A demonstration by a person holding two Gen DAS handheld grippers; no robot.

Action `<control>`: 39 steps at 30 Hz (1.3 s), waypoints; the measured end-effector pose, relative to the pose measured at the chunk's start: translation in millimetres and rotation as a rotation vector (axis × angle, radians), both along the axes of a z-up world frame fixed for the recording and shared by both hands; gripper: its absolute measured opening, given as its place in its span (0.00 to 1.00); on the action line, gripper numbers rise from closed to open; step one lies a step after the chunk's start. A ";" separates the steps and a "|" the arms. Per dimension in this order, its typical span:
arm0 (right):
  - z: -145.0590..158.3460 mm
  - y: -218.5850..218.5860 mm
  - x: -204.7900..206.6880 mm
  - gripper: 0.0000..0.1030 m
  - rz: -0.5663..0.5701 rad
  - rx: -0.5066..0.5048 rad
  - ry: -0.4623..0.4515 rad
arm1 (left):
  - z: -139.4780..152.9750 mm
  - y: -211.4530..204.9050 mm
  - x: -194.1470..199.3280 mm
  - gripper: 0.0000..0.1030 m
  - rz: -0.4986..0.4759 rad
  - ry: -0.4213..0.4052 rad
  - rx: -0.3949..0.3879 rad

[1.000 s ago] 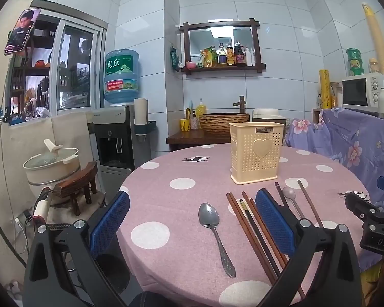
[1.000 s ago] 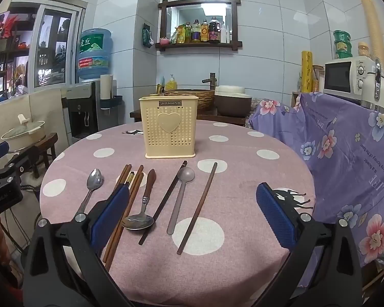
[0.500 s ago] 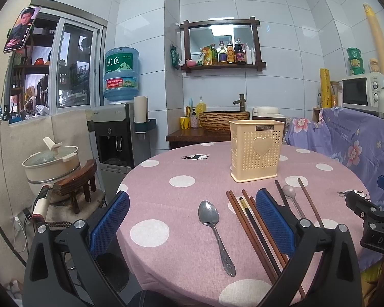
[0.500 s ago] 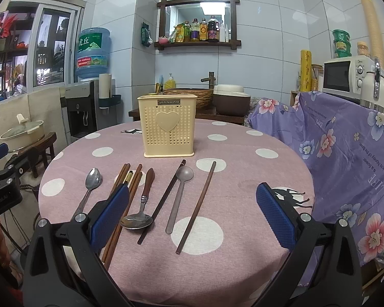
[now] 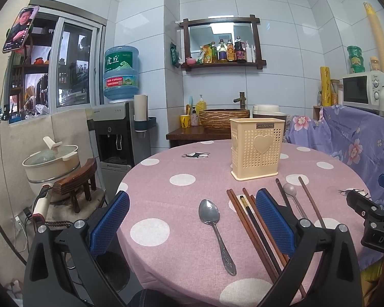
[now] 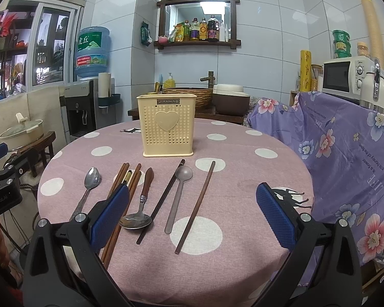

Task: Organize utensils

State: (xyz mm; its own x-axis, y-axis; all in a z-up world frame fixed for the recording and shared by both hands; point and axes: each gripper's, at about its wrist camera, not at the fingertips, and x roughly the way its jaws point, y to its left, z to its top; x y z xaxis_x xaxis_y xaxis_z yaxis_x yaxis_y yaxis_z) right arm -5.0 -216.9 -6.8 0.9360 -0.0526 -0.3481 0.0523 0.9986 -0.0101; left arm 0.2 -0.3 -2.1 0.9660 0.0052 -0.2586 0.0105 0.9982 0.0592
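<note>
A cream utensil holder with a heart stands upright mid-table; it also shows in the left wrist view. In front of it lie a steel spoon, a bundle of brown chopsticks, a wooden-handled spoon, a dark chopstick, a grey spoon and a single brown chopstick. My left gripper is open and empty above the steel spoon at the table's near edge. My right gripper is open and empty above the near ends of the utensils.
The round table has a pink polka-dot cloth. A purple floral cloth covers something to the right. A pot on a stool and a water dispenser stand left. A sink counter is behind.
Both views have shifted only slightly; the grippers drifted a little and stay open. No utensil has moved.
</note>
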 end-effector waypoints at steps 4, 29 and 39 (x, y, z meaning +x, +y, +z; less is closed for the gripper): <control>0.0 0.2 0.2 0.95 0.000 0.000 0.002 | -0.3 0.0 0.1 0.95 0.000 0.000 -0.001; -2.2 -0.3 1.5 0.95 -0.001 0.000 0.006 | -2.8 -0.1 0.3 0.95 0.002 0.005 0.004; -2.5 -0.3 1.8 0.95 -0.001 -0.001 0.006 | -4.8 -0.1 0.9 0.95 0.003 0.008 0.006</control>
